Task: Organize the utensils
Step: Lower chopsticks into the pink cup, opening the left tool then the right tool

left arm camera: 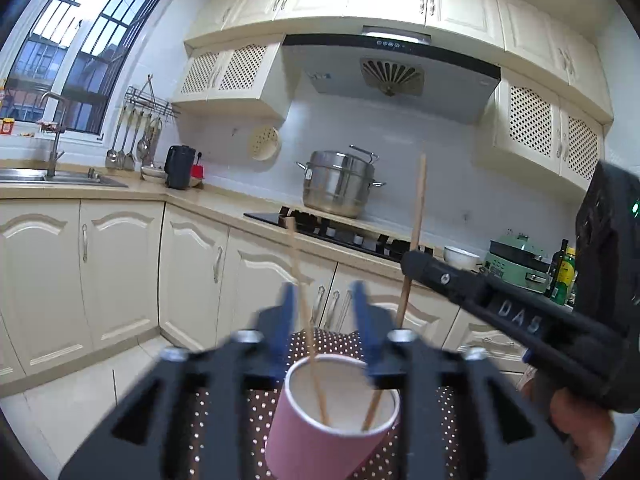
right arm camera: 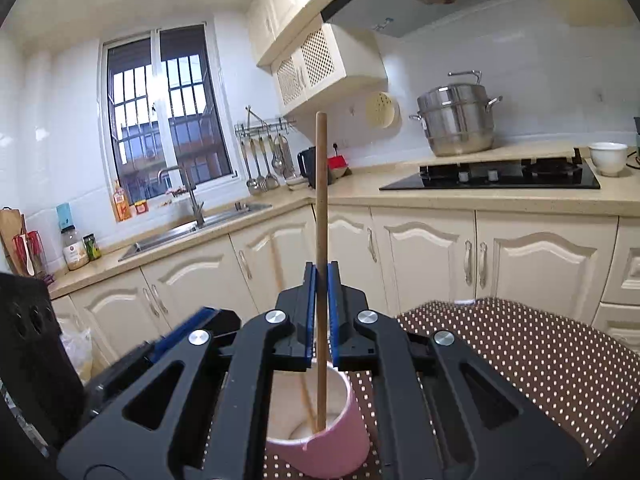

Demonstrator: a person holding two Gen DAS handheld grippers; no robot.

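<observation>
A pink paper cup (left arm camera: 332,436) stands on a brown polka-dot tablecloth (right arm camera: 520,360), just below both grippers. Two wooden chopsticks have their lower ends in the cup. One chopstick (left arm camera: 298,276) leans between the blue fingers of my left gripper (left arm camera: 324,296), which is open, with a wide gap around the stick. The other chopstick (right arm camera: 321,200) stands nearly upright, and my right gripper (right arm camera: 322,280) is shut on it above the cup (right arm camera: 320,436). In the left wrist view the right gripper (left arm camera: 412,264) reaches in from the right, clamped on that chopstick (left arm camera: 418,208).
Cream cabinets (right arm camera: 432,256) run close behind the table. On the counter are a black hob (right arm camera: 492,176), a steel steamer pot (right arm camera: 456,124) and a white bowl (right arm camera: 608,158). A sink (right arm camera: 188,228) and hanging ladles (right arm camera: 262,160) sit by the window.
</observation>
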